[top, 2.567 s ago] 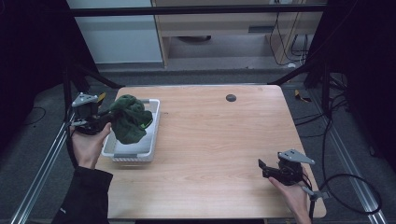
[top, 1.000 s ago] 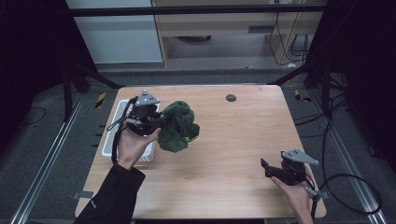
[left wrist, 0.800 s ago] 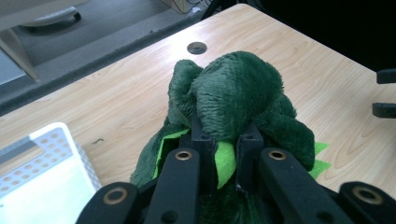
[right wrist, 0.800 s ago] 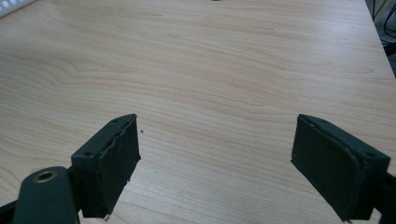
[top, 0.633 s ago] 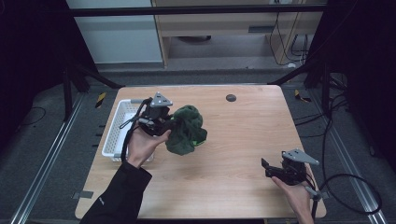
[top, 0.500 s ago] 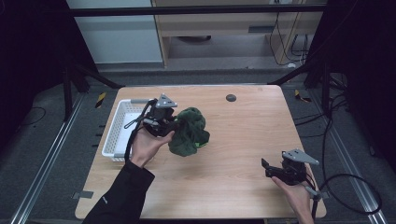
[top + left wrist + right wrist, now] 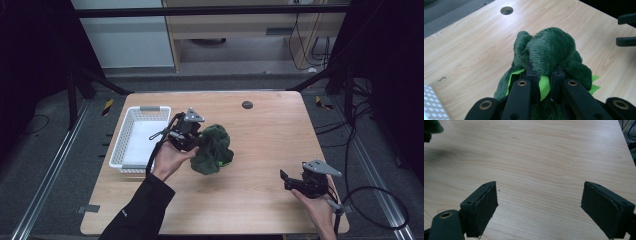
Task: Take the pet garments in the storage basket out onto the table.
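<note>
The left gripper [image 7: 196, 141] is clamped on a dark green plush toy with bright green felt trim [image 7: 212, 149], pinching a fold of the fabric between its jaws. In the left gripper view the jaws stand close together with fleece and a felt flap squeezed between them [image 7: 544, 86]. The toy sits near the middle of the wooden worktop [image 7: 260, 130], a little toward its left edge and just beside the white perforated plastic basket [image 7: 137, 137], which stands by that left edge. Whether the toy's underside already rests on the wood or hangs just above it I cannot tell from the high view.

The right gripper [image 7: 299, 184] waits near the front right corner, its jaws wide apart over bare wood with nothing between them [image 7: 537, 207].

The grip looks like the weak point to me. Only a pinch of soft pile is held, so the bulk of the toy droops, and a quick swing could slide the fabric out and drop it. If it is let go too close to the basket, it may slump against the rim. The left gripper's trailing cable [image 7: 156, 150] lies across the basket edge and might drag the basket along.
</note>
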Demonstrator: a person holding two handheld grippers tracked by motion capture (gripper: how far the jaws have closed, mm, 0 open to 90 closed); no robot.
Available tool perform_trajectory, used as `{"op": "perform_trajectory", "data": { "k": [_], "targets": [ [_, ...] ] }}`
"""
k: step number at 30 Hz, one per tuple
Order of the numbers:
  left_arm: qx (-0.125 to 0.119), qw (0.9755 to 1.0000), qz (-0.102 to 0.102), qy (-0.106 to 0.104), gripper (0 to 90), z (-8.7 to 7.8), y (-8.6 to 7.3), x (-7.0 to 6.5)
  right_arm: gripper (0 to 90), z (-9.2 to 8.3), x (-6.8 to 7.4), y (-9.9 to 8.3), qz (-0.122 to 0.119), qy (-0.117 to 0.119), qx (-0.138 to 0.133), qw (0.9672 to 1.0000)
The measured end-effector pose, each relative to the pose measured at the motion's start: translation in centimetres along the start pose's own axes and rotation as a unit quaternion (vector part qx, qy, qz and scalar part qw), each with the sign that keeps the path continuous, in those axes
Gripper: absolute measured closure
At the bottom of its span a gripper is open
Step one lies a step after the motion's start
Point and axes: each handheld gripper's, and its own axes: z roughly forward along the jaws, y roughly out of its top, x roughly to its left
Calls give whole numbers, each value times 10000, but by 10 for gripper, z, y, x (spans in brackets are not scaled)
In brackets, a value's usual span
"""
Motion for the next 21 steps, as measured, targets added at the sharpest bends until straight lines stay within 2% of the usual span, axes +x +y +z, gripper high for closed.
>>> {"op": "perform_trajectory", "data": {
  "k": [13, 21],
  "targets": [
    [176, 9997, 40, -135, 817, 28, -5, -8, 132, 0, 0, 0, -21, -24, -10, 10000],
    [311, 9990, 66, -304, 812, 44, -12, -15, 129, 1, 0, -1, -37, -30, -19, 10000]
  ]
}}
